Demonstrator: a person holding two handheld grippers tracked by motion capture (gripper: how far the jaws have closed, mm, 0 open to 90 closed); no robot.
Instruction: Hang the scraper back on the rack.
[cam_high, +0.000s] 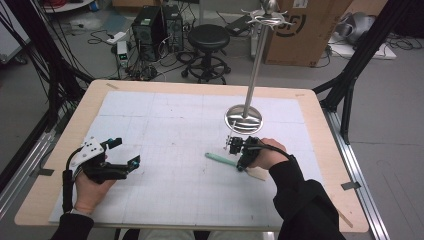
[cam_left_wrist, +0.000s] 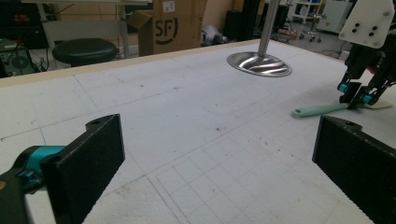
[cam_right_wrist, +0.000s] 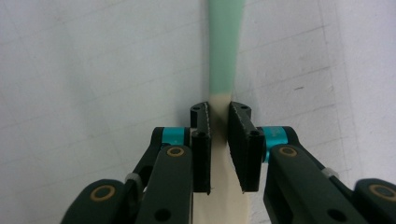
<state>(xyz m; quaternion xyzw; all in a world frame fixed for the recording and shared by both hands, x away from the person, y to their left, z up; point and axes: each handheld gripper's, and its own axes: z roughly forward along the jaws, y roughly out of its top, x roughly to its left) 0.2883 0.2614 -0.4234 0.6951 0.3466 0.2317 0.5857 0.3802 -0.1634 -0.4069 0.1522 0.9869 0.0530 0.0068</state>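
On the right half of the desk (cam_high: 60, 200), just in front of the steel stand (cam_high: 243, 119), your right hand-held gripper (cam_right_wrist: 219, 123) is pinched around the spatula (cam_right_wrist: 225, 56), right where the green handle meets the cream blade. The pads look snug on the neck, with the spatula lying flat on the mat. So you're at the grab step, I'd say. Next you'll want a clean lift without the blade twisting. Your left hand-held gripper (cam_left_wrist: 215, 163) sits idle, jaws spread wide over nothing.
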